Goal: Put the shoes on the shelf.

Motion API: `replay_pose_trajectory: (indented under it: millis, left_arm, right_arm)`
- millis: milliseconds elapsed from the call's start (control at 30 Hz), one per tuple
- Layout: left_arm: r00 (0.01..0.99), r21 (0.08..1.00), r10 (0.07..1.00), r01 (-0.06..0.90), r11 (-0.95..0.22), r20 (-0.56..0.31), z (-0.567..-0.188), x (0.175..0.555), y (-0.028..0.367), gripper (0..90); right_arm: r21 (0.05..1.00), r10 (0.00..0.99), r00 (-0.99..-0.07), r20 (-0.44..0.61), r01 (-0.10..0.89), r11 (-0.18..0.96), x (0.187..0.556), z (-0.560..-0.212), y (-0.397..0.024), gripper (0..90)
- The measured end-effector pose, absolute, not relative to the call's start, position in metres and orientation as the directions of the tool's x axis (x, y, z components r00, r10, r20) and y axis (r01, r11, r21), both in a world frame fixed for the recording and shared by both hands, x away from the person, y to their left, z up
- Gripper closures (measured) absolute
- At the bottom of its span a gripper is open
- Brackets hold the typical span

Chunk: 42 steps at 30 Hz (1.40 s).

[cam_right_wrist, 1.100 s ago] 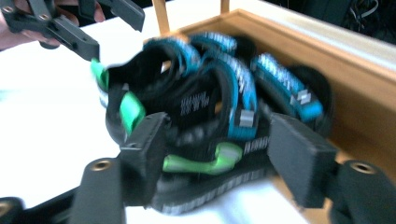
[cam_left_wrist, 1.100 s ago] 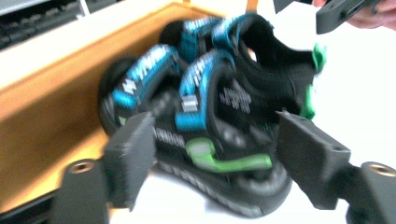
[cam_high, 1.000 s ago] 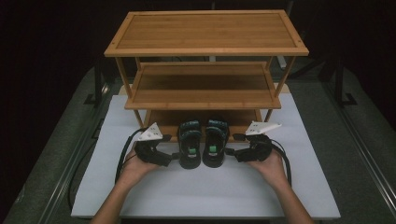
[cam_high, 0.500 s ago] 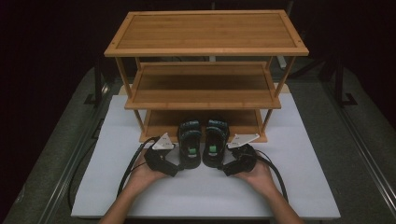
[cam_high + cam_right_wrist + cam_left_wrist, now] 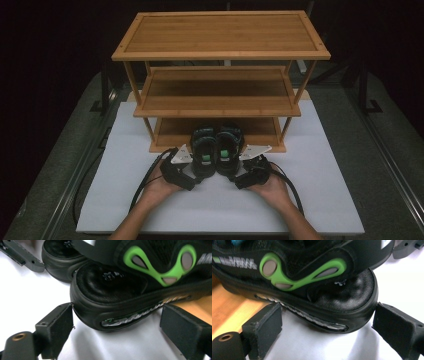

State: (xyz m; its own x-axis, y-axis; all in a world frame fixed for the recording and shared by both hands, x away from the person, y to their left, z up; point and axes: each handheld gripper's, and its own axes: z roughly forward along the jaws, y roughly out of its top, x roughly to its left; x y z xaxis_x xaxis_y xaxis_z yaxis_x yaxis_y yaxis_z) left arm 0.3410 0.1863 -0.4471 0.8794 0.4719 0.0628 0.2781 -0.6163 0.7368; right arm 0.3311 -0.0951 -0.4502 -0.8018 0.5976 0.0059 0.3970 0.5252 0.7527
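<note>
**A:** From the high view, where are the sandals?

**B:** Side by side, toes on the rack's bottom shelf [image 5: 170, 136], heels over the white tabletop [image 5: 320, 190] toward me. My left claw [image 5: 192, 176] flanks the left sandal [image 5: 204, 156], my right claw [image 5: 239, 176] the right sandal [image 5: 226, 154].

**A:** Left gripper view?

**B:** The left sandal's heel [image 5: 352, 297] sits between spread jaws, one touching, not clamped.

**A:** Right gripper view?

**B:** The right sandal's heel [image 5: 105, 300], likewise unclamped; jaws just widened.

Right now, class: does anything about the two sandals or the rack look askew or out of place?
Slightly. The two black sandals sit only half on the bamboo rack's bottom shelf; their heels overhang onto the white mat. Nothing looks damaged.
</note>
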Motion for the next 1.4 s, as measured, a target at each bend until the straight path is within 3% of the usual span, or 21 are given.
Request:
replay_pose_trajectory:
  millis: [267, 367, 1200, 1267, 1400]
  left_arm:
    - [0.866, 0.77, 0.499, 0.301, -0.562, 0.025, -0.444, 0.361, 0.188, 10.7]
    - [0.864, 0.804, 0.503, 0.304, -0.511, -0.007, -0.441, 0.369, 0.192, 16.1]
    - [0.814, 0.78, 0.578, 0.327, -0.534, 0.054, -0.445, 0.42, 0.175, 18.1]
    - [0.809, 0.782, 0.586, 0.331, -0.528, 0.053, -0.446, 0.422, 0.175, 18.1]
    - [0.806, 0.776, 0.589, 0.335, -0.535, 0.059, -0.447, 0.426, 0.175, 18.1]
  right_arm:
    - [0.769, 0.602, -0.799, 0.014, 0.393, 0.504, 0.348, -0.446, -0.095, 14.5]
    - [0.783, 0.602, -0.798, 0.03, 0.393, 0.482, 0.354, -0.442, -0.099, 20.5]
    - [0.775, 0.675, -0.737, 0.038, 0.447, 0.445, 0.405, -0.44, -0.098, 30.2]
    - [0.781, 0.677, -0.736, -0.035, 0.402, 0.478, 0.411, -0.442, -0.102, 30.9]
    - [0.778, 0.69, -0.723, -0.02, 0.423, 0.465, 0.413, -0.446, -0.102, 31.6]
